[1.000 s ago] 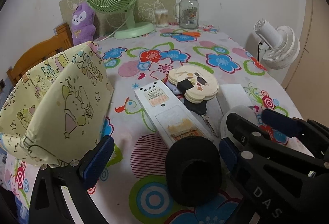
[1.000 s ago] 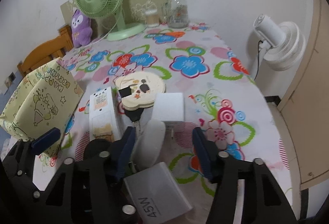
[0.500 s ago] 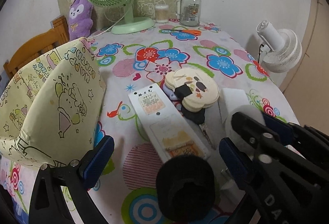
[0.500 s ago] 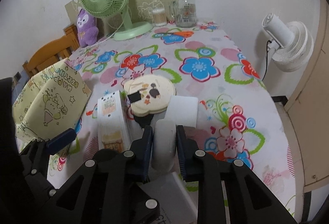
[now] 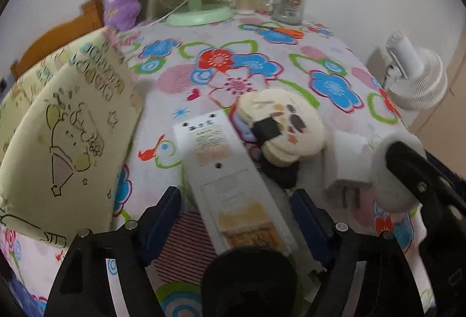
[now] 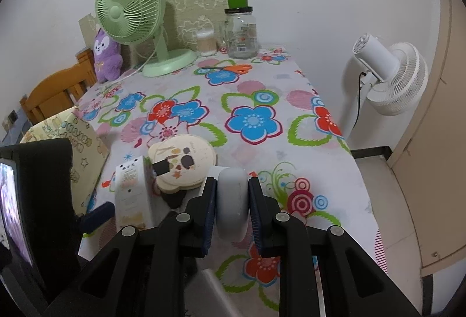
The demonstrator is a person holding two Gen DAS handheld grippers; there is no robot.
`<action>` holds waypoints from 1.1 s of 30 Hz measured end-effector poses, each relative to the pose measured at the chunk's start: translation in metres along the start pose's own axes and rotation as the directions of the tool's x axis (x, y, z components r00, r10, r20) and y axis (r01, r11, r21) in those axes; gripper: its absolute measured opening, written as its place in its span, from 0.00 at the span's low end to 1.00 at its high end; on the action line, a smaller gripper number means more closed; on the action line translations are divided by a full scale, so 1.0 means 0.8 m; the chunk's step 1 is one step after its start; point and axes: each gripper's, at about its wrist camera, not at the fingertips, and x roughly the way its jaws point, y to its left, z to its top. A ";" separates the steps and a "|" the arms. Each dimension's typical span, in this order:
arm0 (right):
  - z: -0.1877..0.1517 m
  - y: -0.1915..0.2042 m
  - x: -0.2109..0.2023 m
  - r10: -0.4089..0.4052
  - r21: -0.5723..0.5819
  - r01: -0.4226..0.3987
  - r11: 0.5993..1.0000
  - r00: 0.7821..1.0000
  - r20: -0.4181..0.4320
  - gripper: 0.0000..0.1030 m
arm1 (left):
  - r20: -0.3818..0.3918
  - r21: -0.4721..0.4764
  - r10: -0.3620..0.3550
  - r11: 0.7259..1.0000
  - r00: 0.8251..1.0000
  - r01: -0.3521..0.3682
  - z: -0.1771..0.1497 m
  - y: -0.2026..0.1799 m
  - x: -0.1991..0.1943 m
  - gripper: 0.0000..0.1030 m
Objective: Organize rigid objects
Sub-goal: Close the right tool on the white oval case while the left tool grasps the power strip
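At lower centre, the right gripper (image 6: 232, 200) clamps the rounded white plastic mouse (image 6: 232, 202) lengthwise; the spread left gripper (image 5: 236, 218) straddles the long white power strip (image 5: 230, 180).

Green fan (image 6: 128, 14), purple plush (image 6: 106, 56), glass jar (image 6: 241, 33) stand at the wall.

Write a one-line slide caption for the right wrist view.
Right gripper jaws clamped on a rounded white plastic device, raised over the flower-print tablecloth.

Black fingers (image 6: 263, 218), blue pads (image 6: 210, 212), silver screws.
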 end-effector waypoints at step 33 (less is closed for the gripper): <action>-0.007 -0.009 0.027 -0.011 0.092 0.017 0.996 0.998 -0.063 0.24 | -0.010 0.065 -0.059 0.996 0.998 0.060 0.008 -0.001 -0.001 0.45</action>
